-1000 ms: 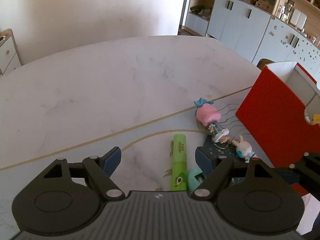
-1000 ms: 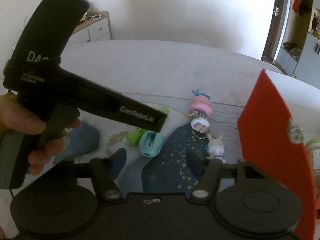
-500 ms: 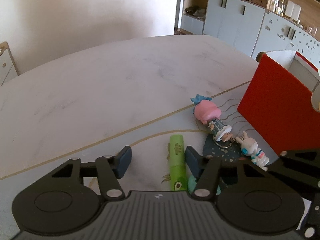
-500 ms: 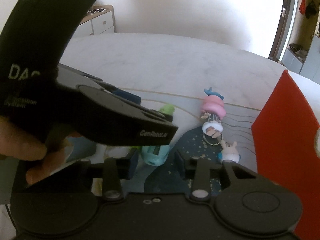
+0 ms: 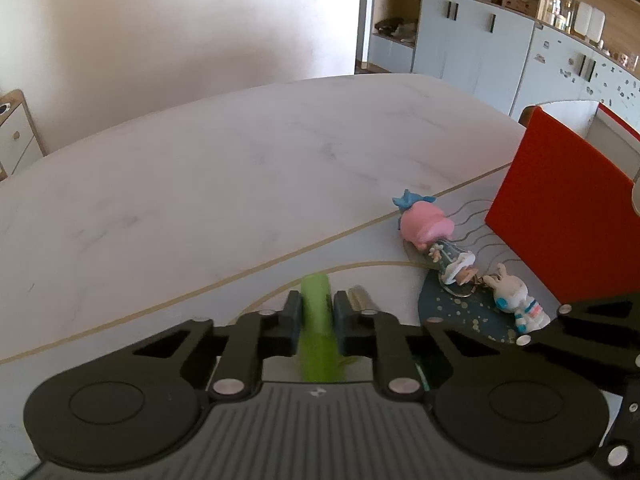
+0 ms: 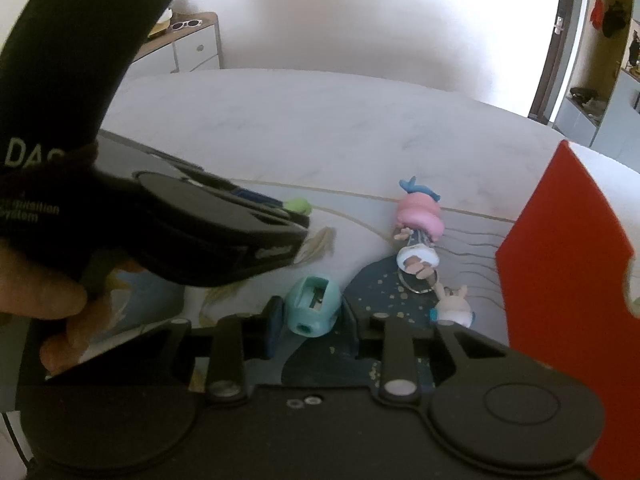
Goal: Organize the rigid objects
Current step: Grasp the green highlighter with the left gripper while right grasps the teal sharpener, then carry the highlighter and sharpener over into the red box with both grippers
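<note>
A green tube (image 5: pixel 316 320) lies between the pads of my left gripper (image 5: pixel 317 314), which is shut on it. Its tip (image 6: pixel 298 205) shows past the left gripper's black body in the right wrist view. A teal pencil sharpener (image 6: pixel 314 308) sits between the jaws of my right gripper (image 6: pixel 311 326), which are closing, with both pads against its sides. A pink doll figure (image 5: pixel 426 226) (image 6: pixel 420 216) and a white rabbit keychain (image 5: pixel 516 300) (image 6: pixel 452 308) lie on the table further right, next to a red box (image 5: pixel 560 216) (image 6: pixel 560 260).
The white marble table (image 5: pixel 240 184) has gold lines and a dark blue speckled patch (image 6: pixel 384 284) under the toys. A hand (image 6: pixel 48 300) grips the left gripper's handle. Cabinets (image 5: pixel 472 40) stand beyond the table, and a low drawer unit (image 6: pixel 192 48) is at the far left.
The left jaws went from wide open to closed on the green tube. The right gripper came up to the teal sharpener and its jaws narrowed around it.
</note>
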`<state>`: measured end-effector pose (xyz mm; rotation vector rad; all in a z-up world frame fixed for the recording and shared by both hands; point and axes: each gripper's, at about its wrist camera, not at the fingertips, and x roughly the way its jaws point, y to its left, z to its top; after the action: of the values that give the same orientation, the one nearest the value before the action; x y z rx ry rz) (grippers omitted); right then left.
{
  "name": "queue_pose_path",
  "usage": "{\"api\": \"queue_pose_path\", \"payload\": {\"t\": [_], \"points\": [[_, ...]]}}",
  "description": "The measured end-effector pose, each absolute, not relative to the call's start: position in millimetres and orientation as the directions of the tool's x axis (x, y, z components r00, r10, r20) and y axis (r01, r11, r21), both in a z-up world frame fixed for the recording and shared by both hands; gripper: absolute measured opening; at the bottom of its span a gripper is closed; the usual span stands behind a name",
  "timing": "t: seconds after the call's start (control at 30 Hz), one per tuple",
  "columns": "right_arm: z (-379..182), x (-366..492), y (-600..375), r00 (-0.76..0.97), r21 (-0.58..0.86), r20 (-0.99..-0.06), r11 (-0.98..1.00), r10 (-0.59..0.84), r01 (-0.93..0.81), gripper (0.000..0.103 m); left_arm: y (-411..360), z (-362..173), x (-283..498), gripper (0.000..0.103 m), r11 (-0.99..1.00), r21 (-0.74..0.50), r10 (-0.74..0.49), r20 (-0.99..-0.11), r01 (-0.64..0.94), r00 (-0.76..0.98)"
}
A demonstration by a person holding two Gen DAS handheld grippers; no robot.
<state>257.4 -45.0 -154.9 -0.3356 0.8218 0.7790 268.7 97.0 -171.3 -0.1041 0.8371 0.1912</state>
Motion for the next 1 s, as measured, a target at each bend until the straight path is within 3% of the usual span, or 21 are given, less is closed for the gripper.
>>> {"api": "queue_pose_path", "payload": {"t": [0.67,1.0], "points": [[-100.5,228.3,-102.8,0.450,0.089,-0.732,0.727,0.511,-0.681,0.030,103.1,-150.6,223.2,0.016,0.965,-0.098,0.081,-0.772,-0.244,0.630],[-66.7,208.7,-143.3,0.488,0.108,-0.694,0.747,0.529,-0.657,0.030,84.8,-120.4,182.3,0.016,0.964,-0.155,0.031,-0.741,-0.216,0.671]]}}
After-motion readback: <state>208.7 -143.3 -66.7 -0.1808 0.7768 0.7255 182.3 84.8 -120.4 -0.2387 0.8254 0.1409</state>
